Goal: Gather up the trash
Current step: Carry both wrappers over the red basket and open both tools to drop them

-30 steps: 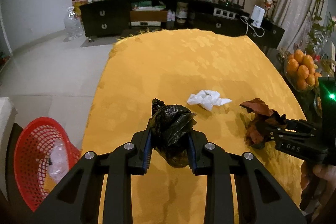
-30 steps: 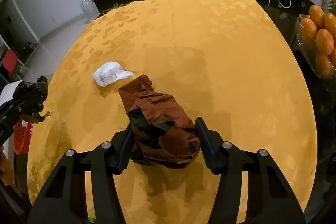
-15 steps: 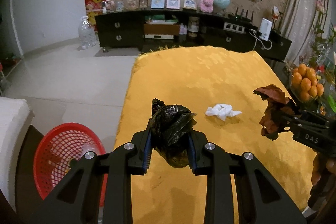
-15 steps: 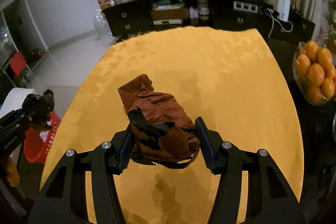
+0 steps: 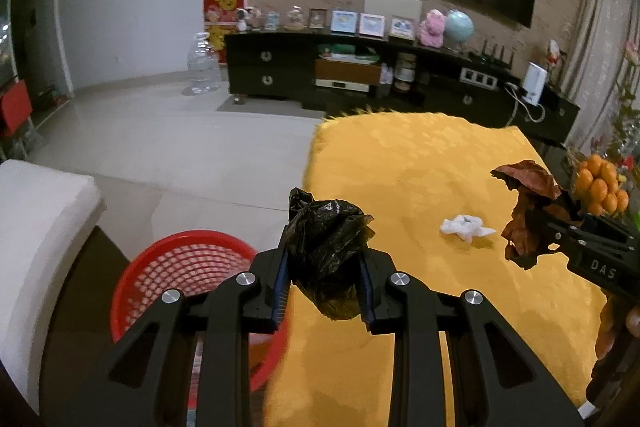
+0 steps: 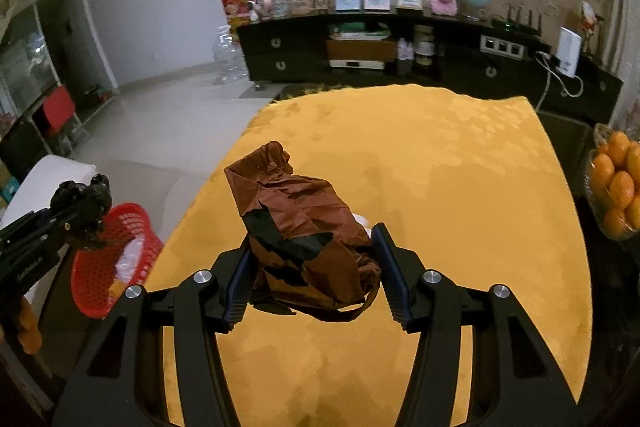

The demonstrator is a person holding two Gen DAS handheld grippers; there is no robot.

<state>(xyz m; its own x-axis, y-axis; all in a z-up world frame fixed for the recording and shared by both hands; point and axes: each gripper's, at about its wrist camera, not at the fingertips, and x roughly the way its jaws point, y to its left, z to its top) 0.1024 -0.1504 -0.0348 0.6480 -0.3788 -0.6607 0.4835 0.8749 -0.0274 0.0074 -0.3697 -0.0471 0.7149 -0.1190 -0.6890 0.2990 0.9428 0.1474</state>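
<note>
Trash in three pieces is shown at an intermediate stage of collection. The left gripper (image 5: 325, 275) has its jaws drawn nearly together on a crumpled black plastic bag (image 5: 326, 247), which hangs clear of the table at its left edge, close to the round red plastic mesh basket (image 5: 188, 267) standing on the floor beside the table; seen from the right wrist, the same bag (image 6: 82, 209) sits above the basket's (image 6: 100, 291) rim. The right gripper (image 6: 312, 279) has its jaws about half closed, pads pressing both sides of a crumpled reddish-brown paper bag (image 6: 300, 227), carried in the air over the yellow tablecloth (image 6: 440, 187); the left wrist view shows this bag (image 5: 524, 211) lifted off the cloth. A crumpled white tissue (image 5: 466, 227) lies on the tablecloth (image 5: 400, 167) near the paper bag, touched by neither gripper. Pale items already show inside the basket, though what they are cannot be told. By judgement, two pieces are picked up but neither is yet deposited; the black bag appears closest to release, the brown bag has to cross to the basket, and the tissue remains to be collected. A glass bowl of oranges (image 6: 618, 183) at the table's right side is not part of the trash.
</note>
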